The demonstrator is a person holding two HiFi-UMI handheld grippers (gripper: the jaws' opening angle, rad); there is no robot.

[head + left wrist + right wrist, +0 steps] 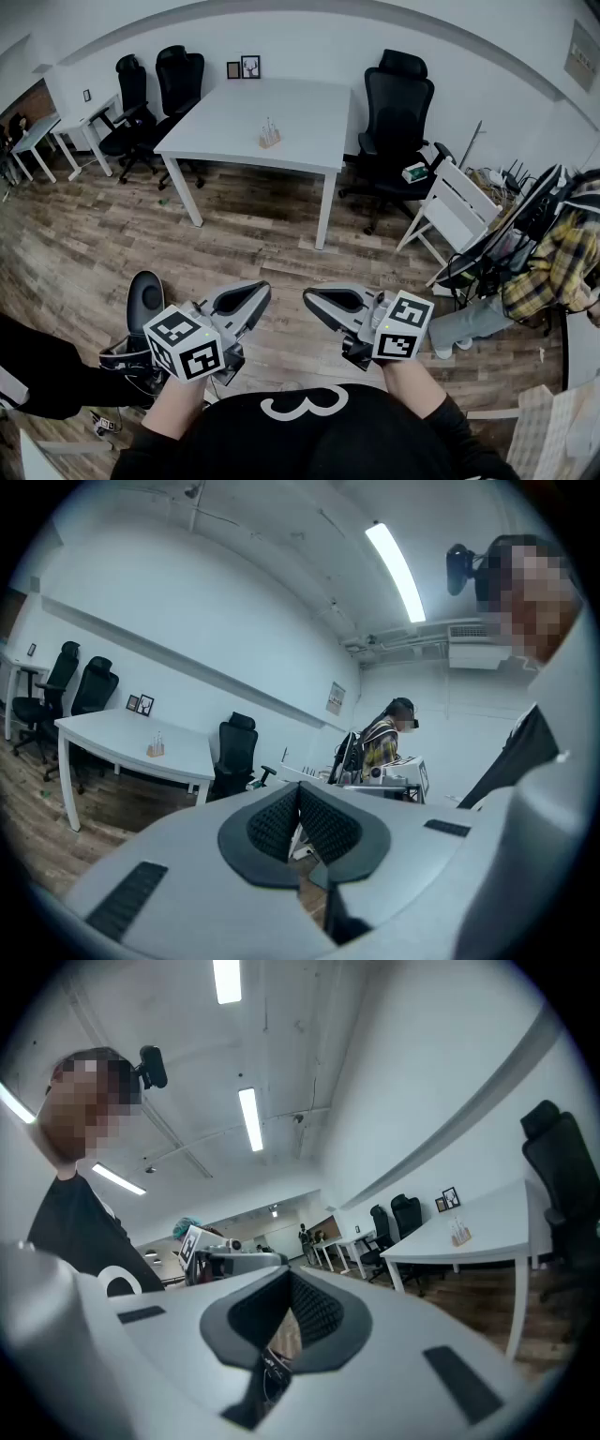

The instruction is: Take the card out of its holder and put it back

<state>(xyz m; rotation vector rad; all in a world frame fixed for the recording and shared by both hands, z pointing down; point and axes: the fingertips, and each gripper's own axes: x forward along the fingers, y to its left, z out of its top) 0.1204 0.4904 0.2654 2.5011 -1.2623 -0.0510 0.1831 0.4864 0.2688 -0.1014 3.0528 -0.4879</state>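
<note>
Well beyond the pressed-together left tongs (263, 290) and right tongs (308, 295) stands the card holder (270, 137).

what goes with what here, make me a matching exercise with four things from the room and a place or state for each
Things
1. left gripper
2. small holder
3. office chair
4. person

Places or states
A. stands on the white table
B. at the right edge of the head view, in a yellow checked shirt
C. jaws together, nothing between them
D. black, at the table's right side

Pairs: 1-C, 2-A, 3-D, 4-B
</note>
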